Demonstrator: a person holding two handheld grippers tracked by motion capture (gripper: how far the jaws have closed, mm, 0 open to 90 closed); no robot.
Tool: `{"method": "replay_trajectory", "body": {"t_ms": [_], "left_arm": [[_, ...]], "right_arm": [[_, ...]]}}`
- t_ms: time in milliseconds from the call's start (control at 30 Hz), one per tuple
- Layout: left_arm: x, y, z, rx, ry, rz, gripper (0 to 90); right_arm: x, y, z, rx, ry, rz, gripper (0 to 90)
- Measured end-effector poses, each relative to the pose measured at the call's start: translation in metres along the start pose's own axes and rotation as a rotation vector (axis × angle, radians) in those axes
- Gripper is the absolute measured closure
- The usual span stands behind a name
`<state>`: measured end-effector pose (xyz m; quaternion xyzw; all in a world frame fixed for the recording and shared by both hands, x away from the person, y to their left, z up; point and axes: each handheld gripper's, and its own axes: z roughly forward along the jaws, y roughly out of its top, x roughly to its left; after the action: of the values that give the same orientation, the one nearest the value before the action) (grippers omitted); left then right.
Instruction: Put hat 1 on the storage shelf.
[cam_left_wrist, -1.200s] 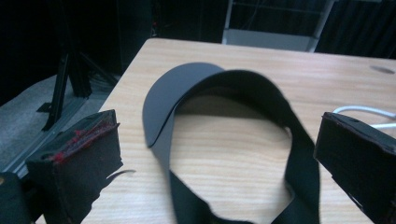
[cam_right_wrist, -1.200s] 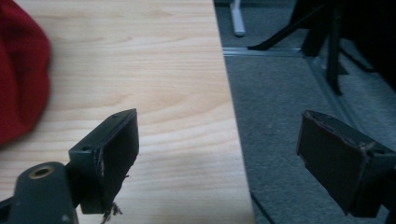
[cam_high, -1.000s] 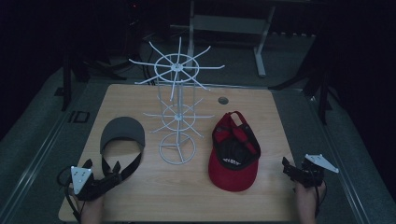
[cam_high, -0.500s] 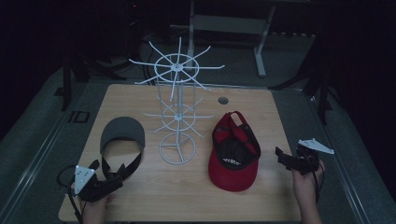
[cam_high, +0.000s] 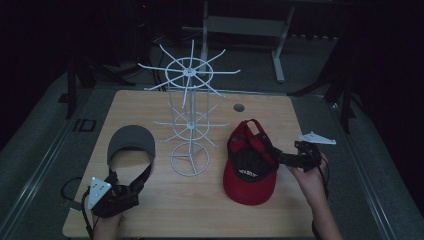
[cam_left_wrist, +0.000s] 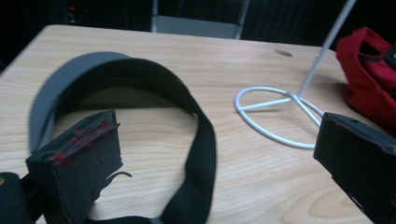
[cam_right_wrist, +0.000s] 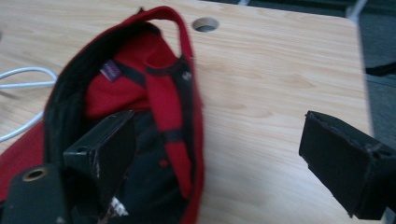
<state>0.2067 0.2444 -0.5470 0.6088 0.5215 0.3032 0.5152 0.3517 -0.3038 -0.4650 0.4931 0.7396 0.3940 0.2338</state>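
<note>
Two hats lie on the desk, either side of a white wire rack. The red cap rests upside down to the rack's right; the right gripper has its fingers spread wide, one finger over the cap's inside, the other beyond its rim above bare wood. The left gripper, fingers also wide apart, sits at the strap of the grey visor near the front left corner.

The table is pale, matt wood with visible grain. The red cap is soft cloth, and the grey visor looks matt with a black fabric strap. The white rack is thin, smooth coated wire.
</note>
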Motion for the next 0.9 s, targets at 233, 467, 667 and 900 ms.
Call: {"method": "replay_trajectory", "body": {"t_ms": [233,467,667,900], "left_arm": [[-0.002,-0.001,0.002,0.024,-0.02,-0.001,1.1],[-0.005,-0.001,0.004,0.039,-0.033,0.016,1.1],[-0.009,-0.002,0.005,0.047,-0.044,0.039,1.1],[-0.01,-0.002,0.006,0.06,-0.048,0.047,1.1]], "right_arm": [[0.013,0.005,0.025,0.031,0.01,-0.058,11.5],[0.027,0.006,0.059,0.08,0.008,-0.145,19.3],[0.032,0.003,0.079,0.122,-0.017,-0.168,19.4],[0.04,-0.007,0.094,0.187,-0.043,-0.222,23.8]]}}
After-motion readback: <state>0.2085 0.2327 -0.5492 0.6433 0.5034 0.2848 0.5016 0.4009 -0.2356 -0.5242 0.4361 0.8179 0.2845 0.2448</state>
